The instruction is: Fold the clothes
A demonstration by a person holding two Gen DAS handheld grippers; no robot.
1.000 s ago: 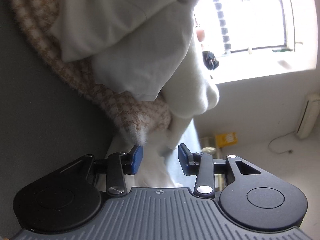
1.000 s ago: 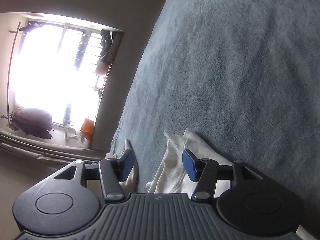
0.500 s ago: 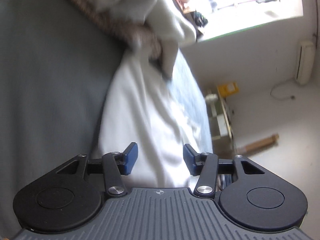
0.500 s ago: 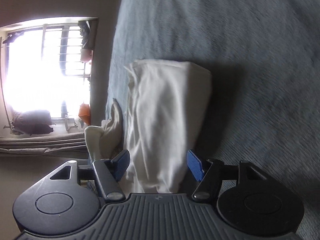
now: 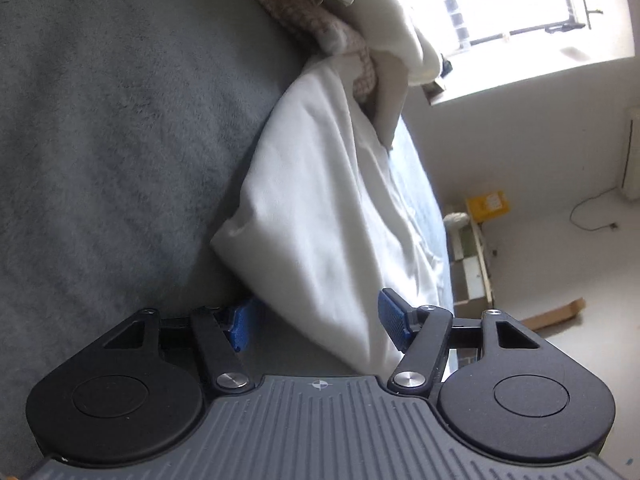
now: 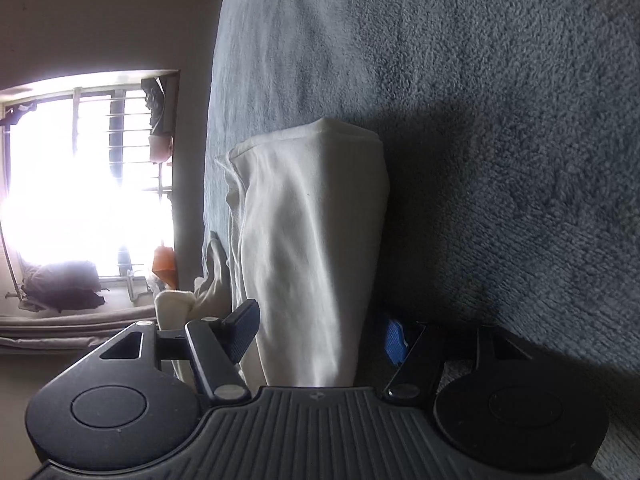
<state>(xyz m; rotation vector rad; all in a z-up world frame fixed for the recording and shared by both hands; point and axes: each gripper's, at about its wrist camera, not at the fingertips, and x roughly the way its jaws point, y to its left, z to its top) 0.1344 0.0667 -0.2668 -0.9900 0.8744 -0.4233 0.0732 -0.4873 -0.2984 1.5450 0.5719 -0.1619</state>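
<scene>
Left gripper (image 5: 318,320): we note its jaws opening, the folded white garment (image 5: 320,208) lying between the blue pads (image 5: 392,318), neither pad pressing on it. Right gripper (image 6: 320,330): we find the jaws parted, the same white cloth (image 6: 312,240) between them, unclamped. We log the garment resting on the grey-blue blanket (image 5: 112,128), with a heap of pale and checked clothes (image 5: 340,20) at its far end, toward the bright window (image 5: 520,8).
</scene>
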